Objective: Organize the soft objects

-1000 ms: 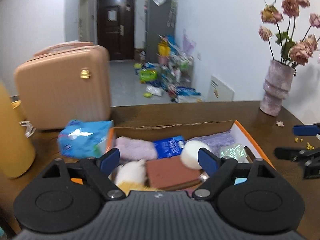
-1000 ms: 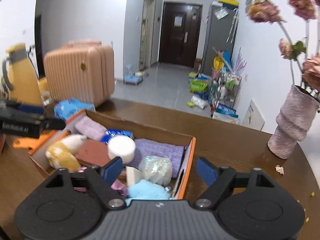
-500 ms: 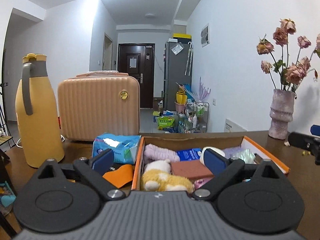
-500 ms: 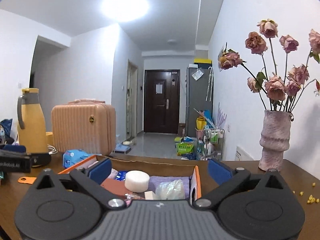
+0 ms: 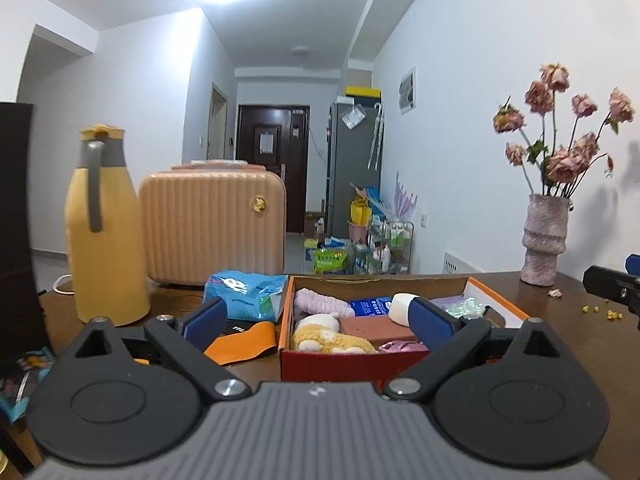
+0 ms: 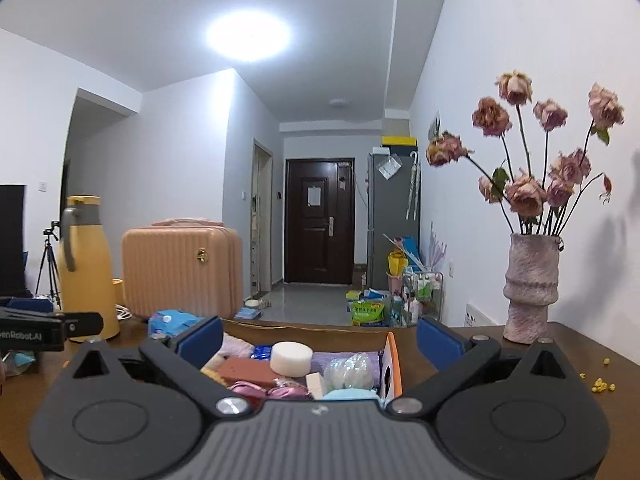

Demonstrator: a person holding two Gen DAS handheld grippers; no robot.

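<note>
An orange-rimmed cardboard box (image 5: 285, 320) (image 6: 393, 356) sits on the brown table. It holds soft things: a yellow plush toy (image 5: 328, 340), a lilac cloth (image 5: 320, 307), a brown sponge block (image 5: 376, 327) (image 6: 248, 371), a white round sponge (image 5: 400, 309) (image 6: 291, 357), a blue packet (image 5: 370, 305) and a shiny plastic bag (image 6: 352, 372). My left gripper (image 5: 318, 315) is open and empty, just in front of the box. My right gripper (image 6: 320, 336) is open and empty, low behind the box's near end.
A blue tissue pack (image 5: 244, 292) and an orange flap (image 5: 244, 345) lie left of the box. A yellow thermos (image 5: 105, 232) and a pink suitcase (image 5: 214, 224) stand behind. A vase of dried roses (image 6: 530, 288) stands at the right. Yellow crumbs (image 6: 602, 385) dot the table.
Both grippers have pulled back from over the box and levelled out low near the table. Both stay open and empty. The box contents have not moved.
</note>
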